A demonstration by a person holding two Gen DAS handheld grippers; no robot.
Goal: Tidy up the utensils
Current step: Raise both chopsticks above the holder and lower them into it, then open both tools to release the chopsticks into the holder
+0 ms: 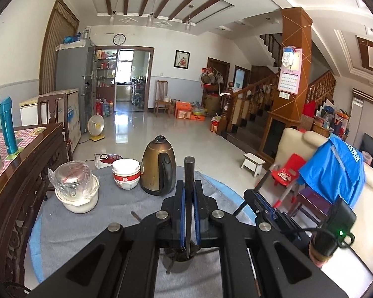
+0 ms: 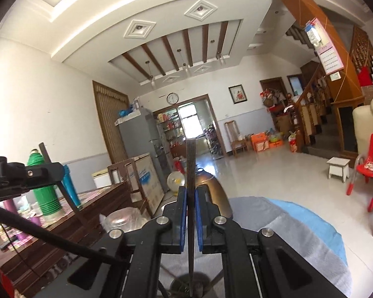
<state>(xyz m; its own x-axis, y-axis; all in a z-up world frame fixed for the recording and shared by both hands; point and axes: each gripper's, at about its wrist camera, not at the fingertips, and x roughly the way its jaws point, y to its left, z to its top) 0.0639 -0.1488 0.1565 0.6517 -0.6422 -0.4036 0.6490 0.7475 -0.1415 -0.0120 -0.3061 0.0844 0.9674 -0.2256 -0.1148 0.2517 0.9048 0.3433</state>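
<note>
My left gripper [image 1: 189, 193] was clamped on a dark chopstick [image 1: 189, 173], and my own frame hid its lower end where it ran down toward the dark holder [image 1: 177, 264] — of that pot I saw only a slice between the arms, its contents too dim to count. In the right wrist view the right gripper [image 2: 191, 198] pinched another chopstick [image 2: 191, 164]; its tip was lost in blur over the holder [image 2: 186, 285], which the bottom edge cut off. The kettle [image 2: 218, 198] stood half hidden behind my fingers [image 2: 201, 213]. The table's [image 2: 298, 233] near edge lay out of sight.
</note>
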